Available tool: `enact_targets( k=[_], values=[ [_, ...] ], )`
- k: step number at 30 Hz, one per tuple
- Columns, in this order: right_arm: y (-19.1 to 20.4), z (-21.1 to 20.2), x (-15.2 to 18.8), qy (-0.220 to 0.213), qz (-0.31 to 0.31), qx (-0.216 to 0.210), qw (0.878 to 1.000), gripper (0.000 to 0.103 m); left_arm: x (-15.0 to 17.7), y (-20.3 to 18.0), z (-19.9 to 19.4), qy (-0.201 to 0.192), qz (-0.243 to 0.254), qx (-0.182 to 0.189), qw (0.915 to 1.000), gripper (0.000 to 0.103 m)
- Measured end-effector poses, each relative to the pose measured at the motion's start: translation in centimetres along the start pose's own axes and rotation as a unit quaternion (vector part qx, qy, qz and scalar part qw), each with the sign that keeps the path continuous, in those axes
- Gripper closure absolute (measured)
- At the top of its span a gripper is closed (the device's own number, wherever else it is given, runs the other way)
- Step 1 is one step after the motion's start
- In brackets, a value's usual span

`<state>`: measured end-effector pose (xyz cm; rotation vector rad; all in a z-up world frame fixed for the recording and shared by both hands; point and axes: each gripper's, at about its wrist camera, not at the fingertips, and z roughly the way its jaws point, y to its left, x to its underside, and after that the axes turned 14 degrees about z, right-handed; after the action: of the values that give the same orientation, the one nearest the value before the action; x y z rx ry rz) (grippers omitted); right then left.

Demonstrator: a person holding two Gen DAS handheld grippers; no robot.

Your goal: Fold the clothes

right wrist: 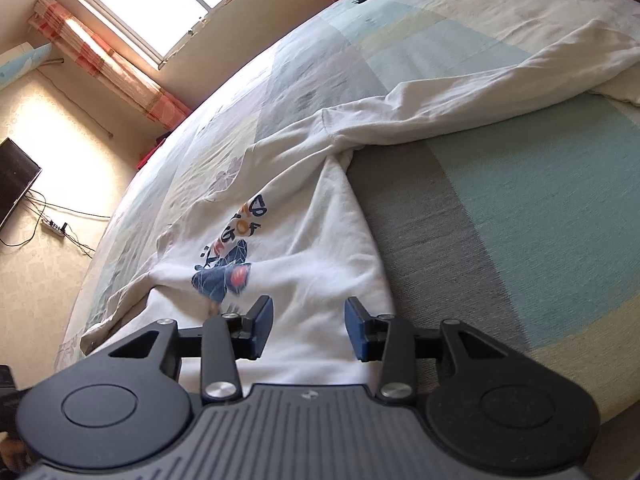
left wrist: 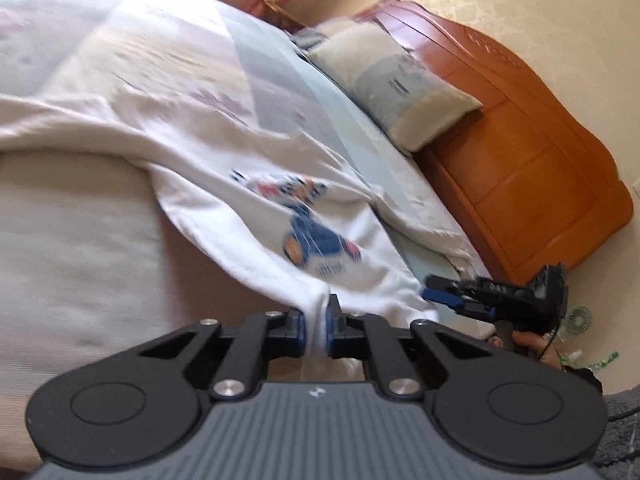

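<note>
Now the left gripper (left wrist: 316,330) pinches a bunch of the white shirt (left wrist: 280,232) low in the frame's middle. Over in the right wrist view, the right gripper (right wrist: 309,328) is wide open above the shirt, holding nothing. That shirt lies spread on the bed (right wrist: 520,208).

Both wrist cams low, close over bed (left wrist: 80,248); share white sweatshirt (right wrist: 304,248).

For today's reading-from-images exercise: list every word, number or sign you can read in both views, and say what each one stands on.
"KINGDOM OF", partly creased, seen upside down: coloured letters on the white printed sweatshirt.
Small text under the blue cartoon figure: too blurred to read.
White marks on the right gripper: look like "GAS", uncertain.
Carved emblem on the orange wooden headboard: unreadable.
Print on the pale pillow: too blurred.
</note>
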<state>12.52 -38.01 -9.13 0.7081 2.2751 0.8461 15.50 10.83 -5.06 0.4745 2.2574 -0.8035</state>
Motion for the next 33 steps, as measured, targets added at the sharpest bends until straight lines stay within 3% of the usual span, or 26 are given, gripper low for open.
enact_targets(
  k=[5, 8, 10, 13, 16, 17, 21, 24, 28, 30, 33],
  values=[
    [-0.4, -0.6, 0.0, -0.003, -0.006, 0.013, 1.000, 0.054, 1.5, 4.0, 0.8, 0.087, -0.042, -0.071, 0.9928, 0.094],
    [-0.3, -1.0, -0.1, -0.008, -0.025, 0.027, 0.999, 0.054, 1.9, 5.1, 0.7, 0.110, -0.043, -0.109, 0.9871, 0.093],
    [-0.1, -1.0, -0.5, -0.016, -0.041, 0.043, 0.998, 0.054, 1.1, 4.8, 0.4, 0.105, -0.022, -0.121, 0.9869, 0.091],
    [0.1, -0.5, -1.5, -0.024, -0.052, 0.056, 0.997, 0.054, -0.7, 4.5, 0.5, 0.091, 0.009, -0.130, 0.9873, 0.078],
    [0.5, 0.2, -2.1, -0.023, -0.048, 0.046, 0.998, 0.054, -2.5, 4.3, 1.6, 0.079, 0.038, -0.127, 0.9880, 0.067],
    [0.7, 0.4, -2.1, -0.023, -0.048, 0.042, 0.998, 0.054, -3.0, 4.5, 2.2, 0.075, 0.045, -0.124, 0.9884, 0.059],
    [0.5, 0.8, -1.7, -0.019, -0.038, 0.041, 0.998, 0.054, -4.8, 6.7, 6.0, 0.074, 0.016, -0.104, 0.9917, 0.054],
    [0.4, 1.0, -1.3, -0.016, -0.030, 0.040, 0.999, 0.054, -5.2, 8.5, 8.7, 0.080, -0.012, -0.111, 0.9906, 0.054],
    [-0.2, 1.0, -1.2, -0.017, -0.019, 0.049, 0.998, 0.053, -5.8, 9.5, 10.7, 0.056, -0.027, -0.113, 0.9917, 0.060],
    [-0.4, 1.1, -1.3, -0.017, -0.016, 0.051, 0.998, 0.050, -6.0, 9.3, 11.6, 0.060, -0.015, -0.126, 0.9901, 0.099],
    [-0.5, 1.3, -1.4, -0.017, -0.013, 0.052, 0.998, 0.047, -6.4, 8.6, 11.7, 0.061, 0.017, -0.158, 0.9854, 0.101]
  ],
)
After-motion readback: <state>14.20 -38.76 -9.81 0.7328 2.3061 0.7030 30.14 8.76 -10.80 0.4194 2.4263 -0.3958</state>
